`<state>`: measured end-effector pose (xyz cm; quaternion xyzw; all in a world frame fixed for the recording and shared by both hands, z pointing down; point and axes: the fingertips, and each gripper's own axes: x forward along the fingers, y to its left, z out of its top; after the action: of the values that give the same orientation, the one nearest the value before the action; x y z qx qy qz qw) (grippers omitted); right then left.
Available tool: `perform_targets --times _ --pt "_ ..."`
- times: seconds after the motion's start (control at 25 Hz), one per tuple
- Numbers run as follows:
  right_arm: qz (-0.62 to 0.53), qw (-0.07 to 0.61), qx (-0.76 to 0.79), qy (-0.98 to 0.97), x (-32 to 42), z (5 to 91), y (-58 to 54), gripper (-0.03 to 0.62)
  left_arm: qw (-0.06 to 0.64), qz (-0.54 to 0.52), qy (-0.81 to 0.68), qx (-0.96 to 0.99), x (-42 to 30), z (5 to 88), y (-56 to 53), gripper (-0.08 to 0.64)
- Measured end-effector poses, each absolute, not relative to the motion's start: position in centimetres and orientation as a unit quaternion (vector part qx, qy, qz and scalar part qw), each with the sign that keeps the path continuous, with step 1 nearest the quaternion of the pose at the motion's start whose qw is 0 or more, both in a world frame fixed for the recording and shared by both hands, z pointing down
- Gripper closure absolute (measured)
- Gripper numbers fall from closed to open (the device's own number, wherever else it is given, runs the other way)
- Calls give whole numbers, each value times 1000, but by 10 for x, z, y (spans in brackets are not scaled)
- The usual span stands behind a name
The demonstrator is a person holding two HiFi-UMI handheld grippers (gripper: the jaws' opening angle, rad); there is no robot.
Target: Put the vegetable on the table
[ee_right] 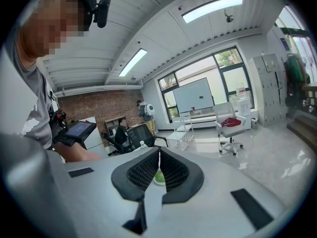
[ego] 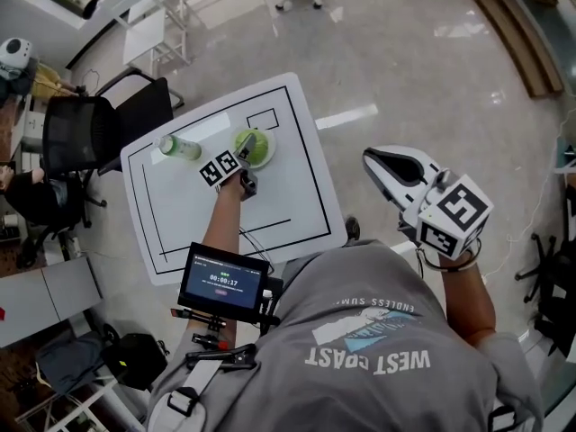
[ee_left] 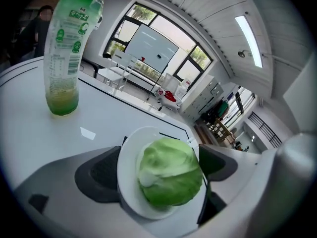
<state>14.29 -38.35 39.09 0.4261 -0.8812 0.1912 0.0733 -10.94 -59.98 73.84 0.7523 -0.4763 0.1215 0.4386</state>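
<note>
Plainly the left gripper [ego: 249, 151] is the one placed for the work: in the head view it reaches up the middle of the white table [ego: 180, 214] to the upper centre of the frame, where the cabbage [ee_left: 171, 171] lies on a white plate [ee_left: 126, 172] that stands on the tabletop inside the black outline. Its own view shows the jaws spread wide, one dark pad at the plate's left rim and the other just beside the cabbage's right flank, so the vegetable sits straight ahead between them and slightly right of centre, with neither pad seeming to press on it. The head is nearly round, with no long axis worth lining up on; the plate under it is the wider thing, and the jaws look to span it only just. A part-filled green drink bottle [ee_left: 67, 53] stands upright well apart, at the upper left of that view. The right gripper [ee_right: 158, 170] is held off the table's right edge, at the right of the head view, its jaws drawn to a thin slit with nothing in them. I judge the vegetable is already down on the table by way of the plate; if it must leave the plate, the left gripper is much the nearer.
</note>
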Motion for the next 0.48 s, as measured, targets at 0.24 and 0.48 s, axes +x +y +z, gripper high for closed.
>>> perform_targets --times 0.24,0.48 --pt "186 69 422 -885 161 389 -369 583 429 113 -480 757 -109 724 -578 79" --pt "182 65 409 -892 166 393 -358 583 393 114 -471 782 -112 697 -569 80"
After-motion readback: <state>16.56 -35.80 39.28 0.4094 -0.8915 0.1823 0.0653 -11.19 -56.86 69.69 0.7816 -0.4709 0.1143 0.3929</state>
